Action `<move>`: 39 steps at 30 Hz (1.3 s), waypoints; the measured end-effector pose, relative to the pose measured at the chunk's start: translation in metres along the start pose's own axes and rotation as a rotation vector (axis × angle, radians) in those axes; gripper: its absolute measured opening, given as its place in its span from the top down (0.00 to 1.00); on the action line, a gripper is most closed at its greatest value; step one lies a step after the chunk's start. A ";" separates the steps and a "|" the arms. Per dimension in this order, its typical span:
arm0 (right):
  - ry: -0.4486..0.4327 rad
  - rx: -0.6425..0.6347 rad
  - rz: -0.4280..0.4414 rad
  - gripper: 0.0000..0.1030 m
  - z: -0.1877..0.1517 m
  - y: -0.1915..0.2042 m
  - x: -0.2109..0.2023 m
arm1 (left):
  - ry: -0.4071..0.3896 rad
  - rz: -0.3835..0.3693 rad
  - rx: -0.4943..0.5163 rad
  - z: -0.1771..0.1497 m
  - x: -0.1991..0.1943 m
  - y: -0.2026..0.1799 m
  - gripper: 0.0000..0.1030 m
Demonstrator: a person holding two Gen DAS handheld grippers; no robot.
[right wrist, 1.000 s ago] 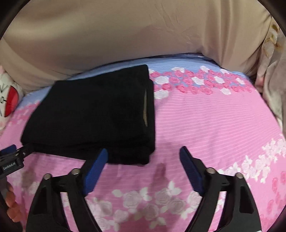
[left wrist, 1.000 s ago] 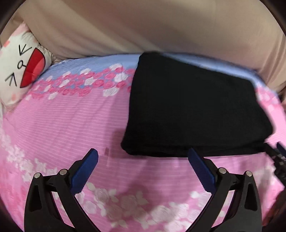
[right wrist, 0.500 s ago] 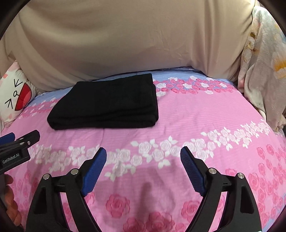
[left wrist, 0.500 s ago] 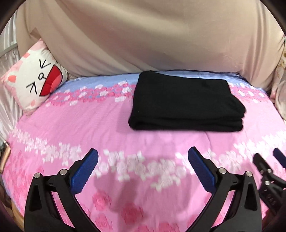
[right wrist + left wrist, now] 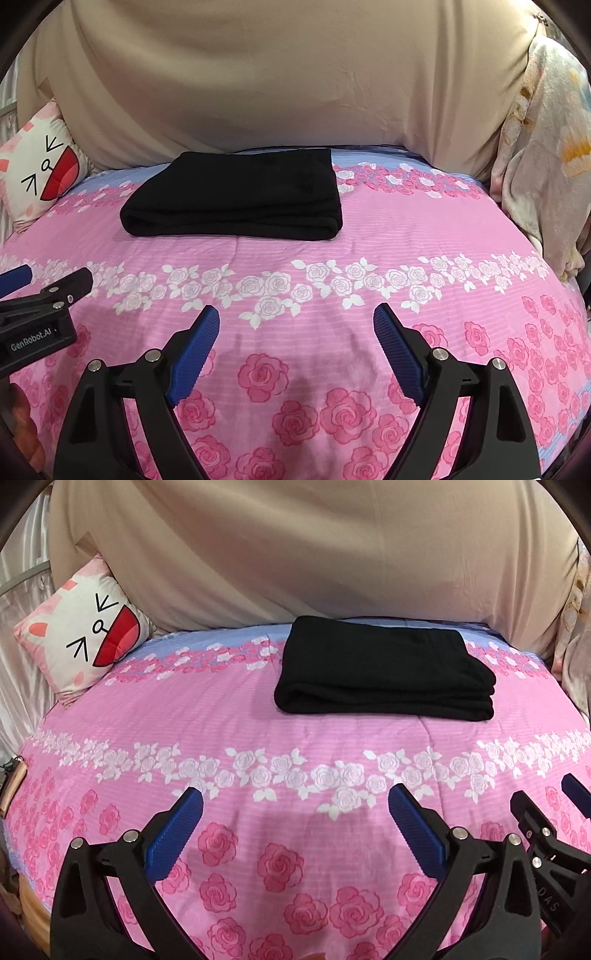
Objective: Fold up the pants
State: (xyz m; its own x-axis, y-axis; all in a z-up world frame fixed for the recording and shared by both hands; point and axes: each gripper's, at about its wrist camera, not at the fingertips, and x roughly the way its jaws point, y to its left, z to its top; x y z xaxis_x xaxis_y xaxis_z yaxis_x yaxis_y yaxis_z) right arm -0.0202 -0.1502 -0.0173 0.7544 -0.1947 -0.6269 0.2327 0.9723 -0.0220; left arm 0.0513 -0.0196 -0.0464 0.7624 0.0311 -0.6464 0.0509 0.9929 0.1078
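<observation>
Black pants (image 5: 384, 675): folded into a compact layered rectangle, lying toward the beige headboard (image 5: 314, 554) end of the pink floral bedspread (image 5: 258, 738); left gripper (image 5: 295, 821) and right gripper (image 5: 296, 338) both spread wide, empty, well short of the pants; folding judged complete.

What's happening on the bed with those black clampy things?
A person is folding pants with a hand-held gripper in each hand. The black pants lie folded in a neat stack at the far side of the pink flowery bed, near the cat pillow. The left gripper and right gripper are both open and empty, held above the bedspread on the near side, away from the pants. The folding looks finished.
</observation>
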 end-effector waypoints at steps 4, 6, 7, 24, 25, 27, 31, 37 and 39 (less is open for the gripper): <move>-0.001 -0.007 0.004 0.18 0.000 0.004 -0.002 | -0.024 0.021 0.012 -0.005 -0.003 -0.001 0.04; 0.003 -0.009 0.004 0.18 0.000 0.005 -0.001 | -0.021 0.023 0.017 -0.006 -0.002 -0.002 0.04; 0.003 -0.010 0.005 0.18 0.000 0.005 -0.001 | -0.013 0.022 0.017 -0.007 -0.001 -0.002 0.04; 0.015 -0.019 0.003 0.18 0.001 0.008 0.003 | 0.014 -0.033 0.013 -0.004 0.004 0.001 0.04; 0.016 -0.018 0.003 0.18 0.001 0.008 0.003 | 0.010 -0.029 0.014 -0.004 0.004 0.001 0.04; 0.014 -0.019 0.005 0.18 0.001 0.008 0.004 | 0.006 -0.019 0.018 -0.004 0.003 0.001 0.04; 0.013 -0.018 0.004 0.18 0.000 0.009 0.003 | -0.001 -0.011 0.023 -0.004 0.002 0.001 0.04; 0.014 -0.015 -0.001 0.18 0.000 0.011 0.002 | 0.003 -0.020 0.026 -0.004 0.002 0.000 0.04; 0.013 -0.015 -0.002 0.18 0.000 0.010 0.003 | 0.003 -0.021 0.032 -0.004 0.002 -0.001 0.04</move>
State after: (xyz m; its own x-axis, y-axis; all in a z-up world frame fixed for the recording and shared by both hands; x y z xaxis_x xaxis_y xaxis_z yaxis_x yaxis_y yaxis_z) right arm -0.0161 -0.1412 -0.0195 0.7457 -0.1948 -0.6371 0.2245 0.9738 -0.0351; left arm 0.0501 -0.0197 -0.0505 0.7593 0.0107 -0.6506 0.0876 0.9891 0.1185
